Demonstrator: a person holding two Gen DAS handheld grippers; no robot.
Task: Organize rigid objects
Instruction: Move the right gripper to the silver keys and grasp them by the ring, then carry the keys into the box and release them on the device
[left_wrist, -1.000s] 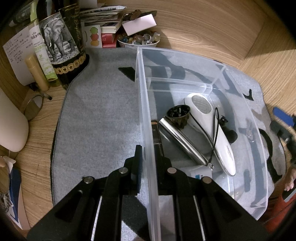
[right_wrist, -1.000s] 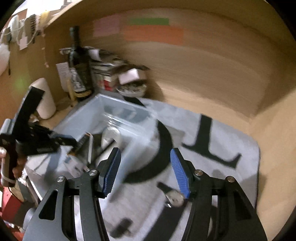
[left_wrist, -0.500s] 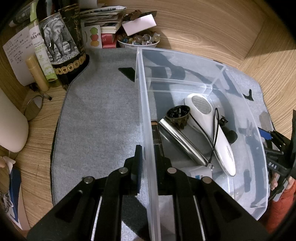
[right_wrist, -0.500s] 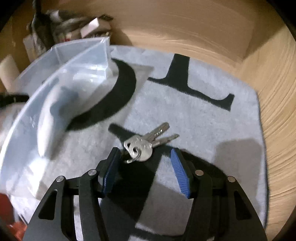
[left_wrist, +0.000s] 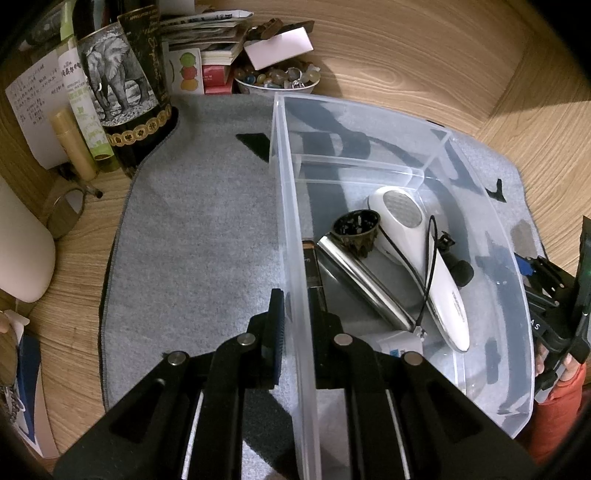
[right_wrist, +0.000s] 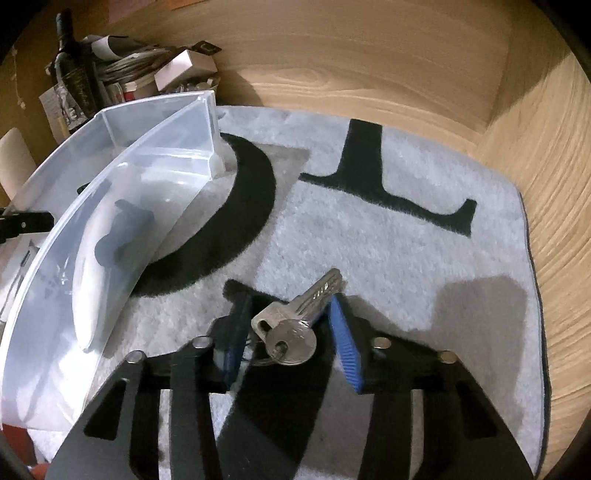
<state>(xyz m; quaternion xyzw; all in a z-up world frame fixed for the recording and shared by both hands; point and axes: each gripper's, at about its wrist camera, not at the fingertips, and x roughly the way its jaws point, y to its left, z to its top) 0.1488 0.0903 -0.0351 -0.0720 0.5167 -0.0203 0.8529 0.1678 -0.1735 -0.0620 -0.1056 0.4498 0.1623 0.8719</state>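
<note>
My left gripper (left_wrist: 295, 306) is shut on the left wall of a clear plastic bin (left_wrist: 291, 221), one finger outside and one inside. The bin holds a white lint shaver (left_wrist: 417, 254), a silver tube (left_wrist: 362, 284), a small dark cup (left_wrist: 356, 225) and a black cord. My right gripper (right_wrist: 288, 317) is low over the grey rug (right_wrist: 388, 240), its blue pads (right_wrist: 345, 347) open around a bunch of silver keys (right_wrist: 295, 321) lying on the rug between them. The bin also shows at the left in the right wrist view (right_wrist: 110, 206).
A dark bottle with an elephant label (left_wrist: 122, 88), a green tube, papers, a stack of books and a bowl of stones (left_wrist: 277, 77) crowd the back left corner. A white rounded object (left_wrist: 18, 251) stands at the left. Wooden walls enclose the back and right.
My right gripper swung away from the bin, came down over the keys and now straddles them with narrower jaws. My left gripper stayed clamped on the bin wall.
</note>
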